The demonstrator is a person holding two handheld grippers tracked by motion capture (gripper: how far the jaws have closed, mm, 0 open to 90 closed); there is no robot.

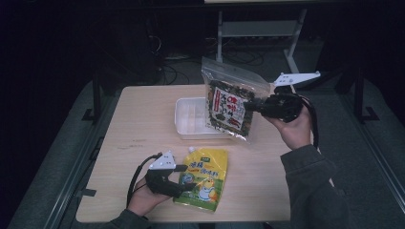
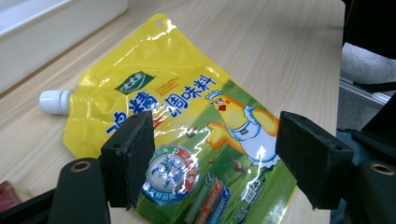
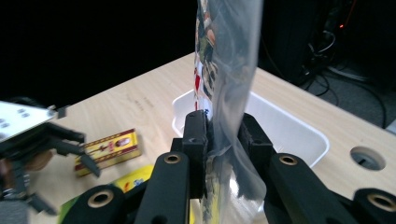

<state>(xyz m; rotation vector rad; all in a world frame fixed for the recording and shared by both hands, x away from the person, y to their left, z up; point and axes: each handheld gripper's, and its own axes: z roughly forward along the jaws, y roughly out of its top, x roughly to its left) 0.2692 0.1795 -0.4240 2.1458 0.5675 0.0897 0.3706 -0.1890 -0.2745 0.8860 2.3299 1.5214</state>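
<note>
Flanking the yellow pouch [image 3: 135, 179], a small box [image 3: 109, 150], perhaps cardboard, lies near the tray [image 3: 299, 128].

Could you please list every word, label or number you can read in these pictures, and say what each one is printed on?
Yellow spout pouch: large blue Chinese characters, readable in part as "鸡精调味料"; the green logo, round blue seal and small print are too blurred.
Clear snack bag held by the right gripper: red characters on a white label, too small to read.
Red-and-yellow box: print blurred, unreadable.
White tray: no text.
</note>
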